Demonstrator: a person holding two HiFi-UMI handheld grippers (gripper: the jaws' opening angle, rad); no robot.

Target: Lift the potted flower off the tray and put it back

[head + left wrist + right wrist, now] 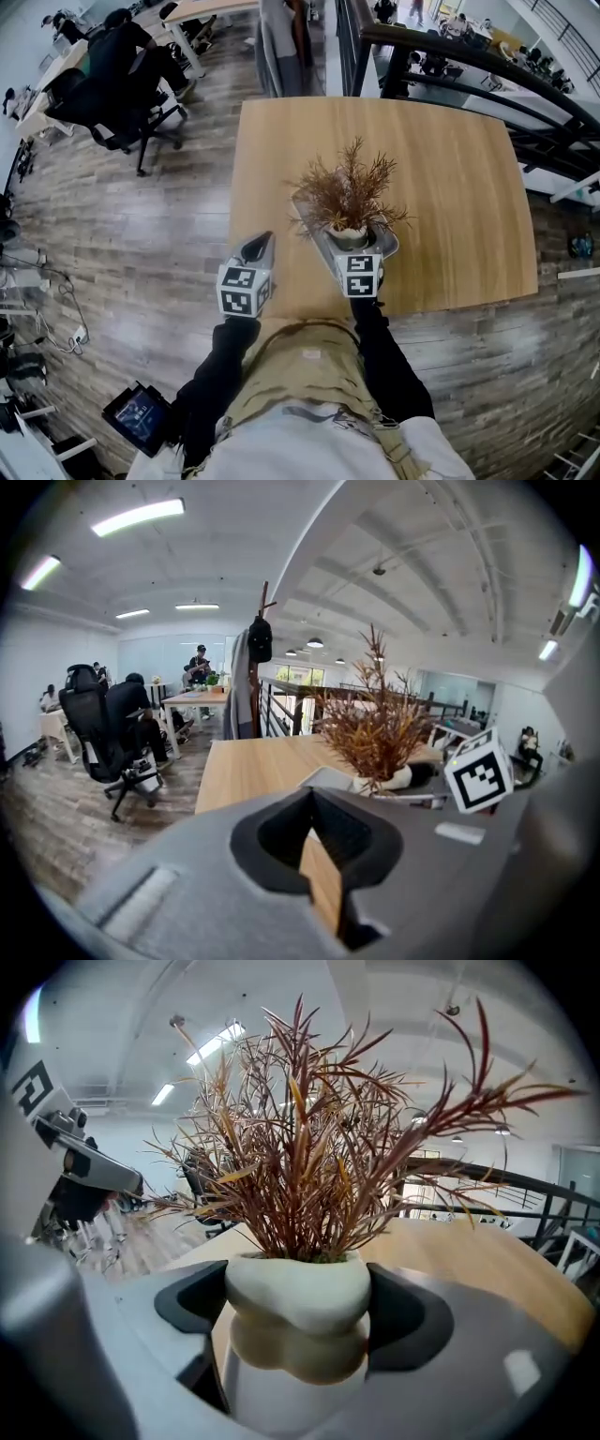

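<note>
The potted flower (348, 195) has dry red-brown sprigs in a cream pot (297, 1309). It is at the grey tray (306, 212) near the front of the wooden table (450, 187). My right gripper (350, 234) is shut on the pot, with a black pad pressed against each side. I cannot tell whether the pot rests on the tray (329, 778) or hangs just above it. My left gripper (260, 246) hovers at the table's front left edge, a short way left of the tray, shut and holding nothing. In the left gripper view the plant (380, 728) stands ahead to the right.
Black office chairs (112, 103) and desks stand on the wood floor at the far left. A coat stand (255, 658) and a dark railing (487, 66) lie beyond the table. A tablet (139, 413) lies on the floor by my feet.
</note>
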